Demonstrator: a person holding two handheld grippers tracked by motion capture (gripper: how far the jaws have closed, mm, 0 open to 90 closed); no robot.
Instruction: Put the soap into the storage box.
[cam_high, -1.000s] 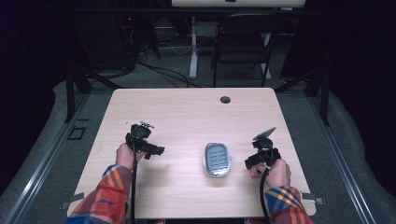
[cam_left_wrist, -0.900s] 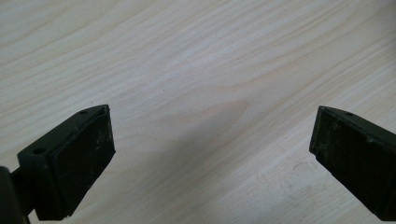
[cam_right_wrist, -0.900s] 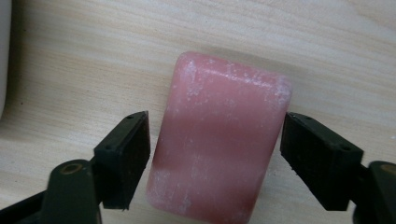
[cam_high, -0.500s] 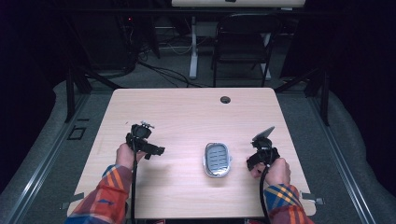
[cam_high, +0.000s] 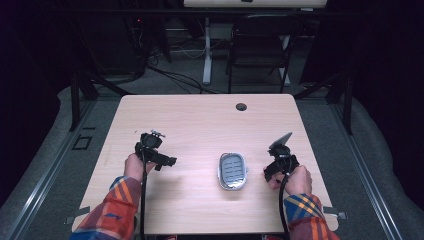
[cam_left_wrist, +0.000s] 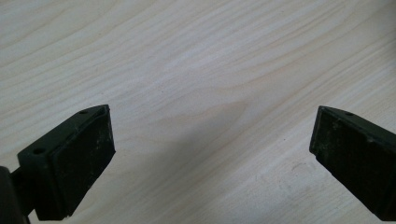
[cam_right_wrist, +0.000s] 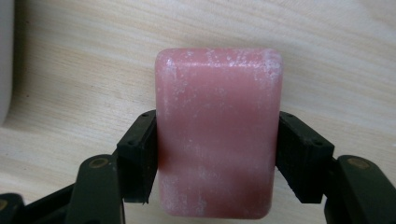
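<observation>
Gripping a pink soap bar, the right gripper has its two black jaws pressed against the bar's long sides, seen in the right gripper view. Bar is rounded at the corners, dusted with whitish residue, and sits just over the light wood table. A pale edge at the far left of that view, cannot tell what it is.

Left gripper is spread wide, nothing between the jaws, just bare wood grain below in the left gripper view. Pads look scuffed.

High view: plaid sleeves come in from the bottom. Left hand holds the left gripper over the left half of the table, cable trailing back toward the person. Right hand holds the right gripper near the right edge, grey plate on top tilted up. Soap bar itself too small to make out from here.

Between the two grippers, closer to the right one, lies a grey oval soap dish with a slotted insert, apart from both grippers.

Farther back, a dark round grommet hole near the table's far edge. Beyond the table, a black chair and floor cables in a dim room.
</observation>
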